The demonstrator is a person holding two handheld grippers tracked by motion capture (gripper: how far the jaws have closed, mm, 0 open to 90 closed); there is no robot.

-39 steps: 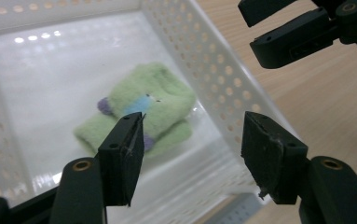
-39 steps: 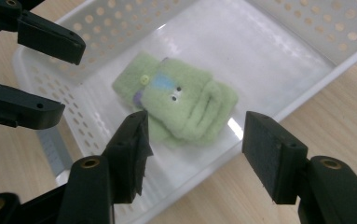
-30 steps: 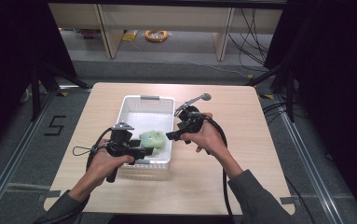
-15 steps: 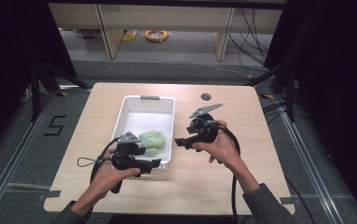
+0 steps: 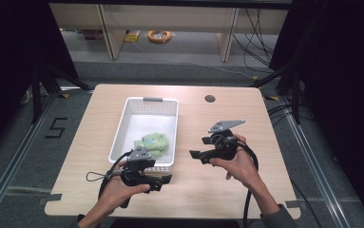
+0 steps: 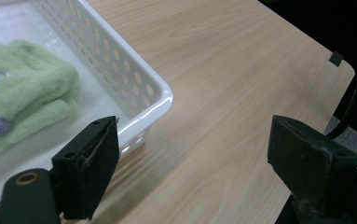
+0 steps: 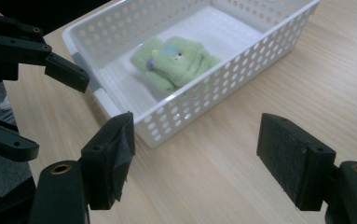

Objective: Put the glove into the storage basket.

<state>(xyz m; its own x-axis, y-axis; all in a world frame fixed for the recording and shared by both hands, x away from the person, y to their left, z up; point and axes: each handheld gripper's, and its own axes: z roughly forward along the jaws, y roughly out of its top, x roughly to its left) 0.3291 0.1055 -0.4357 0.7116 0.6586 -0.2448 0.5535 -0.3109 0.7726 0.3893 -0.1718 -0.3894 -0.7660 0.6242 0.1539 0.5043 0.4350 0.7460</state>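
While both grippers, left gripper (image 5: 166,179) and right gripper (image 5: 194,154), gape wide and empty near basket (image 5: 122,128), careless swing risks knocking basket, spilling green cloth (image 5: 152,142) onto counter (image 5: 246,118).

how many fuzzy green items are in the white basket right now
1: a folded fuzzy green cloth lies at the near end of the white basket, closest to the left claw. Nothing else is seen inside.

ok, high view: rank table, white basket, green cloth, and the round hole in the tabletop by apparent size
1. table
2. white basket
3. green cloth
4. round hole

None look close in size; the cloth lies inside the basket and the hole is far smaller than either.
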